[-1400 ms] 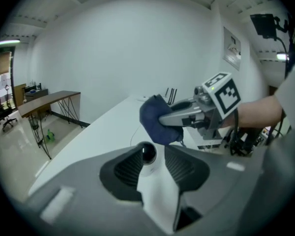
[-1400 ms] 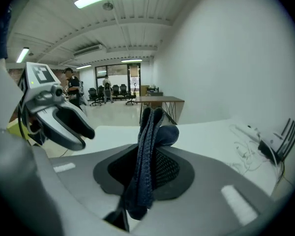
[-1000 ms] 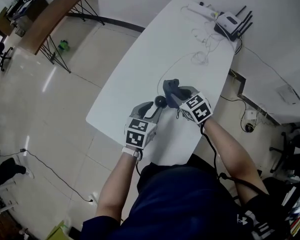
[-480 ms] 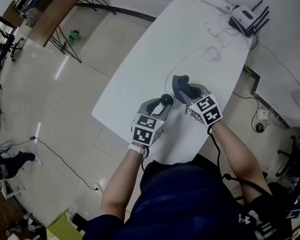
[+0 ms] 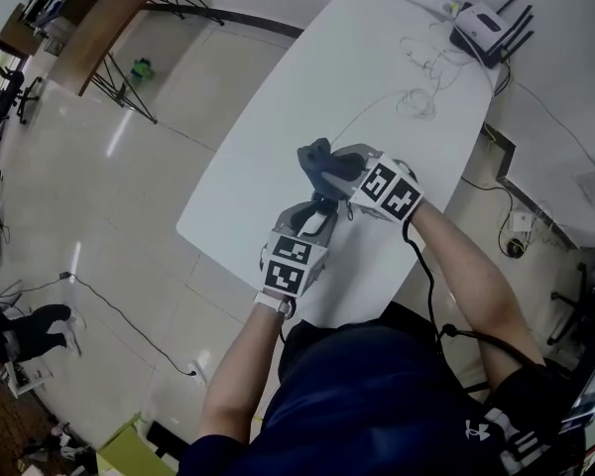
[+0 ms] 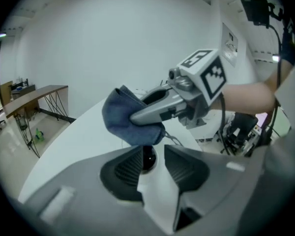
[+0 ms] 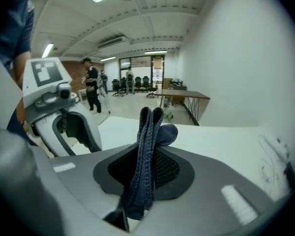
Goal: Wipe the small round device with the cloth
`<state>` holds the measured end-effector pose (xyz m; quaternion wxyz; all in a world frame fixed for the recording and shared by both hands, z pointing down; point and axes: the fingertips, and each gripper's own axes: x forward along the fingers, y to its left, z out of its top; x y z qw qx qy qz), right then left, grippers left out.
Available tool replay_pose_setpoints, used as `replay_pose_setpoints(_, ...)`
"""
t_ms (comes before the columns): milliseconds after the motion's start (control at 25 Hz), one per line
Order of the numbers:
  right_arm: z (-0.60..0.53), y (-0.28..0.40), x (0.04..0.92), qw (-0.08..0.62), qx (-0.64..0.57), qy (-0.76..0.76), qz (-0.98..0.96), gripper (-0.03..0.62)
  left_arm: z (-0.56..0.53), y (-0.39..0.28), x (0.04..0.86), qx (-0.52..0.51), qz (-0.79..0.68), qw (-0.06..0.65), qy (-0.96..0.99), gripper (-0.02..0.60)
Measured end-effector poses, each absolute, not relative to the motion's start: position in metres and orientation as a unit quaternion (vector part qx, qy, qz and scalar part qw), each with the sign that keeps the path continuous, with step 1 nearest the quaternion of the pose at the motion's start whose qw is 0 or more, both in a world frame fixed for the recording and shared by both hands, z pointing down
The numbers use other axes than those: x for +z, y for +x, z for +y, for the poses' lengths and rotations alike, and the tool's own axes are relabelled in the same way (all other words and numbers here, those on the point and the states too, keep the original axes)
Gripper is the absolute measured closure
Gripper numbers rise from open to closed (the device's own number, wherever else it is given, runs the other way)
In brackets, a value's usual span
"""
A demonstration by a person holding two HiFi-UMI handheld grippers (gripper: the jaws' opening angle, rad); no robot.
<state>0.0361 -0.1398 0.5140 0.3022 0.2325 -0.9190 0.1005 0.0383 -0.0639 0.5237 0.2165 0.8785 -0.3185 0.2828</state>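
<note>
Two claws: both are loaded, so you have no free one.
Left claw (image 6: 151, 154): its jaws are part-way closed and pinch the device (image 6: 147, 159), a small black ball, between their tips.
Right claw (image 7: 148, 149): its jaws are nearly together and clamp the cloth (image 7: 145, 132), a folded blue-grey wad that sticks out past the tips.
Device: it sits in your left claw, over the table (image 5: 278, 137) near the edge closest to you.
Key relation: the cloth lies on the device's far, upper side as seen from your left claw. Its lower edge meets the top of the ball. They look to be touching, but how hard it presses cannot be told.
Axis: the device is round and has no long axis. Your right claw comes in from the device's right and crosses the line of your left claw.
Nearer hand: the right, which already has the cloth at the device.
Next move: probably a rub of the cloth over the ball, and any direction should do.
Writing: none can be read on the device or the cloth. The marker cube (image 6: 204, 75) beyond the device shows only black-and-white squares.
</note>
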Motion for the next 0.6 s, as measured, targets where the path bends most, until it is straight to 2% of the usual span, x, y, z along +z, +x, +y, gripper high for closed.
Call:
replay_pose_setpoints(160, -0.151, 0.064, 0.554, 0.251, 0.25, 0.273, -0.894, 0.514, -0.061, 0.039, 0.528, 0.286, -0.319, 0.221, 0.876, 0.448)
replay_pose_setpoints(240, -0.142, 0.068, 0.581, 0.255, 0.286, 0.275, -0.882, 0.514, -0.06, 0.038, 0.53, 0.287, -0.32, 0.224, 0.874, 0.446)
replay_pose_setpoints(440, -0.124, 0.075, 0.622, 0.276, 0.313, 0.287, -0.862, 0.514, -0.059, 0.038, 0.532, 0.288, -0.322, 0.228, 0.872, 0.446)
replay_pose_setpoints(600, -0.121, 0.083, 0.63, 0.32, 0.285, 0.288, -0.857, 0.514, -0.057, 0.039, 0.535, 0.288, -0.32, 0.232, 0.872, 0.446)
